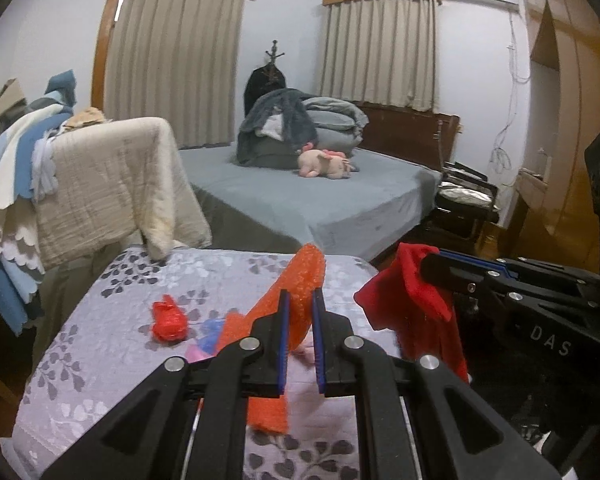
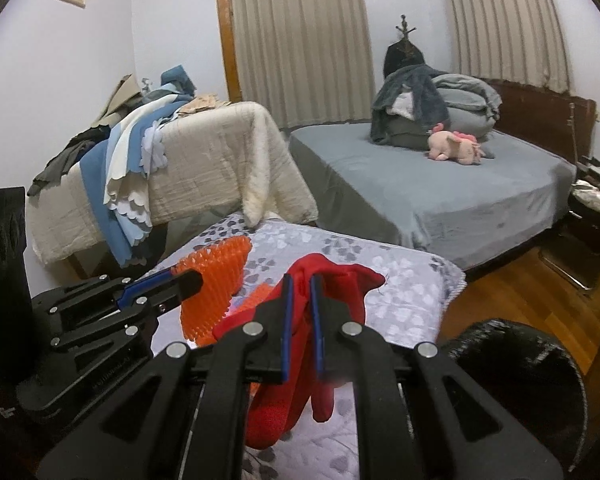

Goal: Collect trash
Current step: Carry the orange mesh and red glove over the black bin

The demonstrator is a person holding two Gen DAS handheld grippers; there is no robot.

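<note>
Bedroom seen from two hand-held grippers, near to far. At 6 o'clock in the left wrist view, left gripper (image 1: pixel 300 300) clamped narrow on an orange bubbly strip (image 1: pixel 300 276), raised above a grey leaf-print cover (image 1: pixel 100 340). At 3 o'clock in the same view, right gripper (image 1: pixel 430 266) pinched tight on a red cloth (image 1: pixel 412 300) hanging in folds. On the cover at 9 o'clock, a crumpled red wrapper (image 1: pixel 169 320), with blurred blue and pink scraps (image 1: pixel 208 340) just beside it. In the right wrist view, a black bin opening (image 2: pixel 516 368) at 4 o'clock. Farther, at 10 o'clock, a beige quilt (image 1: pixel 108 184) draped with blue and white fabric. Farthest, at 12 o'clock, a grey bed (image 1: pixel 308 200) bearing a pink plush toy (image 1: pixel 326 162) and piled bedding, beige curtains behind.
</note>
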